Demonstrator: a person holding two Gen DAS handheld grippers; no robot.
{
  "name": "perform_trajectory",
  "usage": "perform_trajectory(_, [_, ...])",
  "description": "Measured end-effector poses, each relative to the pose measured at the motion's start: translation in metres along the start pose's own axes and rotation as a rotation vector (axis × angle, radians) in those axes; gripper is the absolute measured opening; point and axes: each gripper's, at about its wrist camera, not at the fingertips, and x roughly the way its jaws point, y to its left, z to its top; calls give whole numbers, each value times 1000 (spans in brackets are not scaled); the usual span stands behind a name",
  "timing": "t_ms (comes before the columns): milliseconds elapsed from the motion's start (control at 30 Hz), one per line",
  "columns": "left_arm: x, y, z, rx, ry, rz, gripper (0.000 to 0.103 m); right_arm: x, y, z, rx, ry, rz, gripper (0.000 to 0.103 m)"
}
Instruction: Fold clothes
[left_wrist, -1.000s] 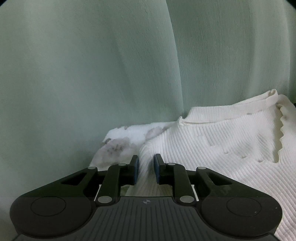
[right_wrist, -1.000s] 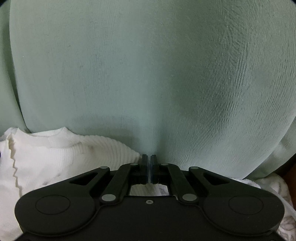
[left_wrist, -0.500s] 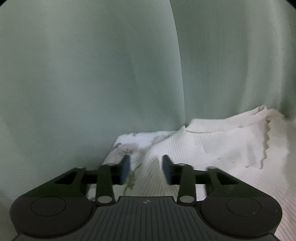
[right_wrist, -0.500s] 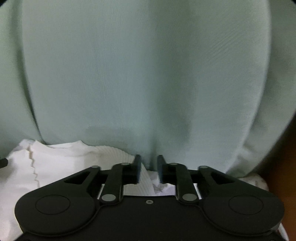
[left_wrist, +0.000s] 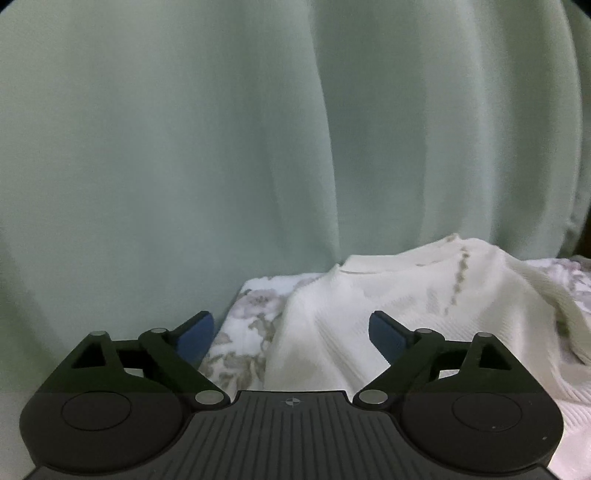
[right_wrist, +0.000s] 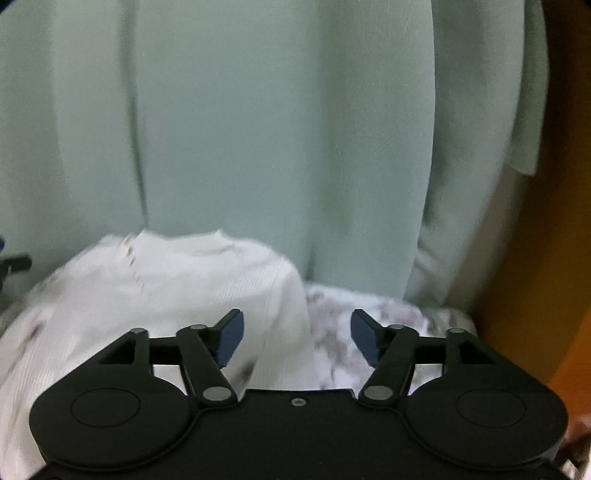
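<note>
Sweater (left_wrist: 399, 295) lies between, beyond spread fingers (left_wrist: 386, 334) of both grippers.

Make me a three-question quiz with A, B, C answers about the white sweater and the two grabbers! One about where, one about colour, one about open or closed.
1. Where does the white sweater lie?
A. on a flowery cloth
B. on a bare wooden floor
C. in a basket

2. What colour is the curtain behind it?
A. red
B. pale green
C. black

3. How are the left gripper and right gripper?
A. both open
B. both shut on the sweater
C. one open, one shut

Answers:
1 A, the flowery cloth shows beside and under the sweater.
2 B, pale green folds fill the background.
3 A, each gripper's blue pads stand wide apart, holding nothing.
</note>
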Motion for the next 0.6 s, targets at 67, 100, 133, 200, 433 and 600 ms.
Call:
perform_trajectory(67, [-9,0,-9,1,-10,-13,91,-18,2,-21,-32,9,4,69])
perform_trajectory(100, [-18,0,-13,-1,-15,-19,94,-18,4,-29,-42,15,3,70])
perform_trajectory(133, [-27,0,-18,-7,-19,-24,98,-20,4,-38,-49,22,2,70])
perform_trajectory(200, [-43,-1,-28,-22,-30,-40,102,-34,-2,-52,-45,37,4,70])
perform_trajectory(433, [-49,-5,-71,-26,-35,-75,103,-61,-28,-102,43,97,-4,70])
perform_trajectory(600, [-60,-9,-90,-70,-12,-93,103,-78,-47,-121,124,106,37,70])
